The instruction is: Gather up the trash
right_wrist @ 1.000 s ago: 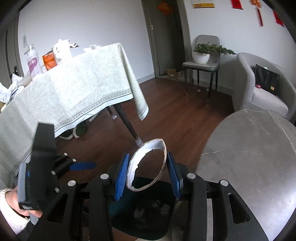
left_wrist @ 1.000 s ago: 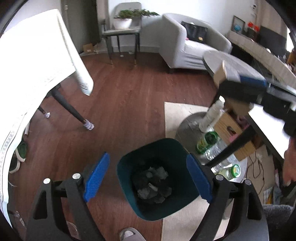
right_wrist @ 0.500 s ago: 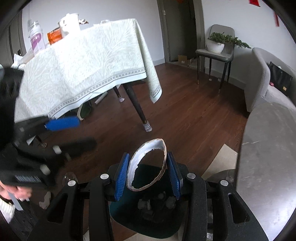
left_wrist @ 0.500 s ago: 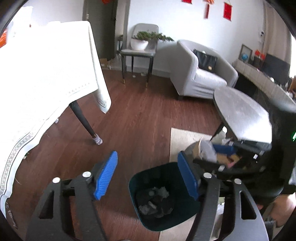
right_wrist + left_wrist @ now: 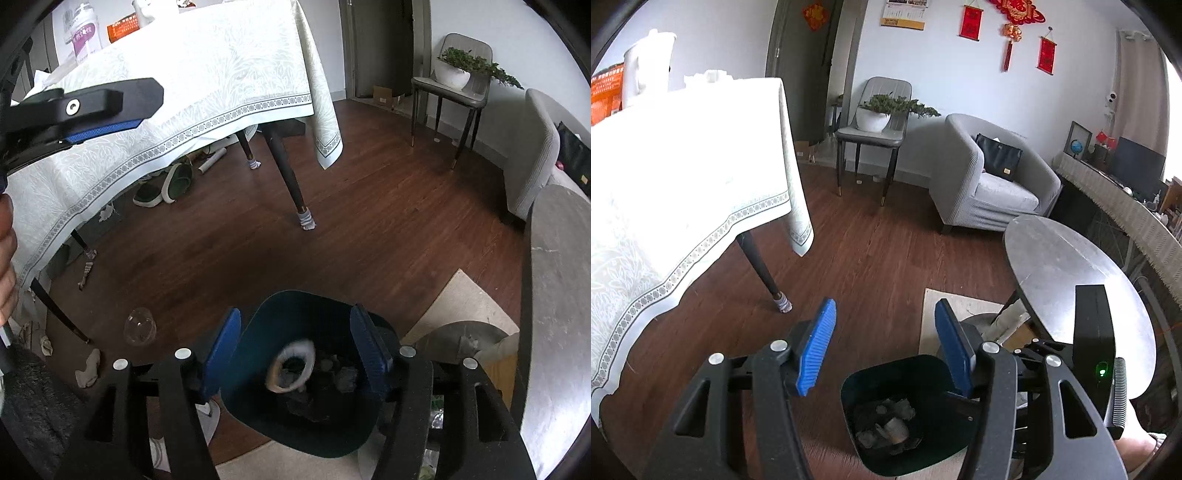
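Right wrist view: a torn paper ring [image 5: 291,365] lies blurred inside the dark teal bin [image 5: 258,332], free of the right gripper [image 5: 295,354].
Its blue pads stand either side of the bin mouth, jaws opening, nothing between them; crumpled grey scraps [image 5: 343,376] lie beside the ring; the bin stands on the wood floor [image 5: 369,229] at the edge of a pale rug [image 5: 461,299]; left wrist view shows the left gripper [image 5: 884,350] above the same bin [image 5: 923,373], jaws closing on nothing; a round grey table [image 5: 1071,273] stands just beside.
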Tool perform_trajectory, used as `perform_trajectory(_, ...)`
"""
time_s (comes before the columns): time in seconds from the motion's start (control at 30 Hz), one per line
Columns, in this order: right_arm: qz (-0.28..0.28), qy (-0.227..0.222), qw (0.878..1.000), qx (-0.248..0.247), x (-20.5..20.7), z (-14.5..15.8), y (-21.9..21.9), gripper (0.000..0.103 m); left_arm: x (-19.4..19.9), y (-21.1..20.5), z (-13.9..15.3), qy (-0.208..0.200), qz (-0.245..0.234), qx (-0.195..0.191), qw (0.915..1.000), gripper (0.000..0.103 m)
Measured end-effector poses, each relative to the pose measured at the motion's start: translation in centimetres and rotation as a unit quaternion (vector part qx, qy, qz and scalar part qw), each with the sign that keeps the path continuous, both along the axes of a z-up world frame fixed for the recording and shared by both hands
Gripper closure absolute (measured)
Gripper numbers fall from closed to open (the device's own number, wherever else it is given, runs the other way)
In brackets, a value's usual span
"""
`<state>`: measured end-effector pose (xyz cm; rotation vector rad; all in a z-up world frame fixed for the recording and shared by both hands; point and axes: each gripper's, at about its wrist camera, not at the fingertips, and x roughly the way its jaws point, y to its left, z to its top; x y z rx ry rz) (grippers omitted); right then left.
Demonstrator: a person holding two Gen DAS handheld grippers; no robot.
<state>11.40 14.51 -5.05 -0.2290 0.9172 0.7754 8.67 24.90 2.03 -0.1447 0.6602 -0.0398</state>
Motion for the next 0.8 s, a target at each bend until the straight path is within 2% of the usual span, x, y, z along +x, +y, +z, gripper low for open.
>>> perform_trajectory(0.4, -0.023, -0.038, 0.998, 0.033, -1.0, 4.1, -3.8, 0.04, -0.9, -3.5, 2.4, -0.034, -0.014, 0.019, 0.9991, 0.043)
perform_trajectory(0.63, -0.071, -0.08, 0.993, 0.045, -1.8, 6.1, -8.2, 0.04, -1.0, -6.1, 2.4, -0.045, -0.024, 0.052, 0.9973, 0.025)
perform_trajectory(0.7, -0.094, -0.093, 0.99, 0.044, -1.9, 6.5, -9.7, 0.04, -0.9, -6.6, 2.1, -0.045, -0.023, 0.057, 0.9971, 0.023)
perform_trajectory(0.8, -0.127, -0.112, 0.985, 0.041, -2.1, 7.1, -12.0, 0.04, -1.0, -7.4, 2.0, -0.049, -0.022, 0.06, 0.9968, 0.011)
